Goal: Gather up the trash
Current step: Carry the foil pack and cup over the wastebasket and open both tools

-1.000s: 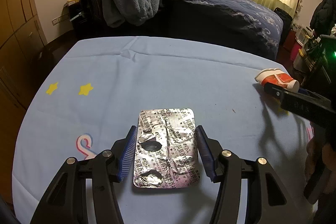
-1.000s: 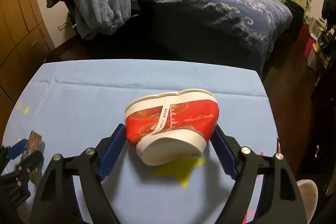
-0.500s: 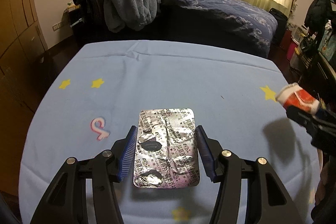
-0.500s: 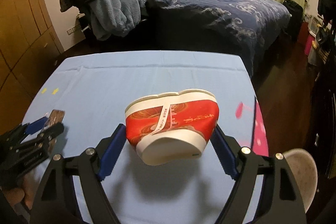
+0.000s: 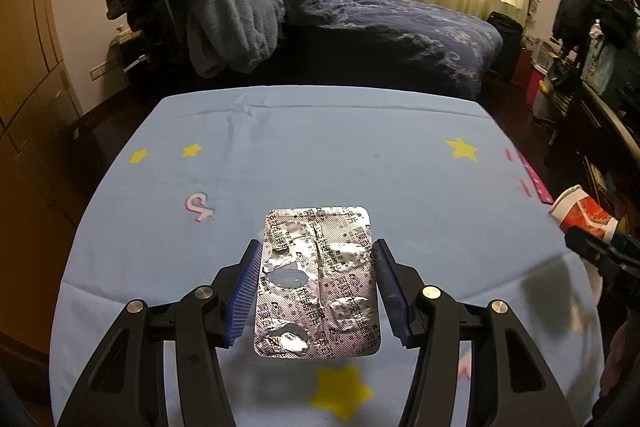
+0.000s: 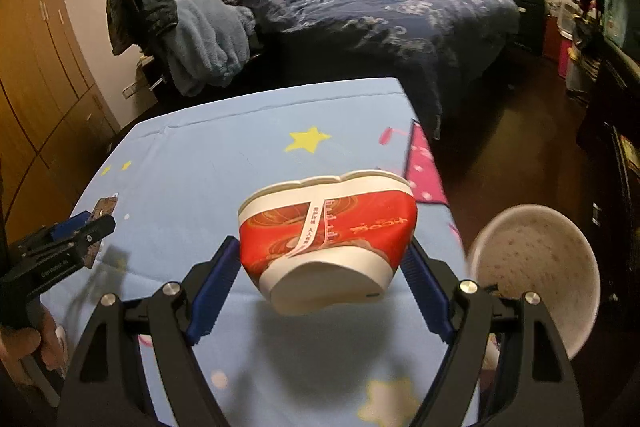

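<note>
I see the silver blister pack [image 5: 316,281], pockets popped, flat and foil side up, above the blue cloth. Red-and-white paper cup [image 6: 326,241] is crushed, tipped sideways, base toward camera, near white bin [image 6: 534,279].

We see a blister pack [image 5: 316,281] of crinkled, shiny silver foil printed with small characters, and a squashed cup [image 6: 326,241] that looks like glossy red-and-white coated paper. Both grippers [image 5: 316,291] [image 6: 320,285] look like matt black plastic with ribbed blue pads [image 5: 245,293] and bright metal screw heads. Under them we find a table cover [image 5: 320,147] of soft, matt light-blue cloth with printed yellow stars, and beside it a bin [image 6: 536,269] with a smooth, speckled whitish inside.
</note>
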A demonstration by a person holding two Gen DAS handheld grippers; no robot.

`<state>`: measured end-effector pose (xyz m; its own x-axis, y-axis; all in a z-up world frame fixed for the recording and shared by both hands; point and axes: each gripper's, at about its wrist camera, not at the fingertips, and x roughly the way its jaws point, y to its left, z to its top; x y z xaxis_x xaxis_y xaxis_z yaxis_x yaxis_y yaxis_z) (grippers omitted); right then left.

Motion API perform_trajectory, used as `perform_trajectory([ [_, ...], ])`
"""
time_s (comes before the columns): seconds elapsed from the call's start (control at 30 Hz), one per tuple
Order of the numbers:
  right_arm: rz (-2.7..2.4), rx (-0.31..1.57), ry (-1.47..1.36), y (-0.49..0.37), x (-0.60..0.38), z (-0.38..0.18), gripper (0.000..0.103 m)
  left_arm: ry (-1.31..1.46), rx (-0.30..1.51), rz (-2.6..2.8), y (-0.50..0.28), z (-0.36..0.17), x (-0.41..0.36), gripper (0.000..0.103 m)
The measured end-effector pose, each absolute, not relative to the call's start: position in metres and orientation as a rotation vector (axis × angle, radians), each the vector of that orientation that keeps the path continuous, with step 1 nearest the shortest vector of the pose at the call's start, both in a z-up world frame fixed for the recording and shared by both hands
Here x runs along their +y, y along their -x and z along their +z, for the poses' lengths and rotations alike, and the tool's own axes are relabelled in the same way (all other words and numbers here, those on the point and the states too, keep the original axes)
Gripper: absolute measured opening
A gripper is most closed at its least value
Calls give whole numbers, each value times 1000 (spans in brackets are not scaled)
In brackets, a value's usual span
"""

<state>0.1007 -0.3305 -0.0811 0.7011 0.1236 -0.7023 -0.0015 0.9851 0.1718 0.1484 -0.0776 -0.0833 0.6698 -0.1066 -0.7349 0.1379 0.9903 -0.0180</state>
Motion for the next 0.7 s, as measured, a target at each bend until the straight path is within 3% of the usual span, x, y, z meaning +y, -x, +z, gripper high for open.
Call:
perform_trajectory([
  [0.7,-66,722,-262,-23,-387,-79,81,-142,787,-372,-115,-64,-179,56],
])
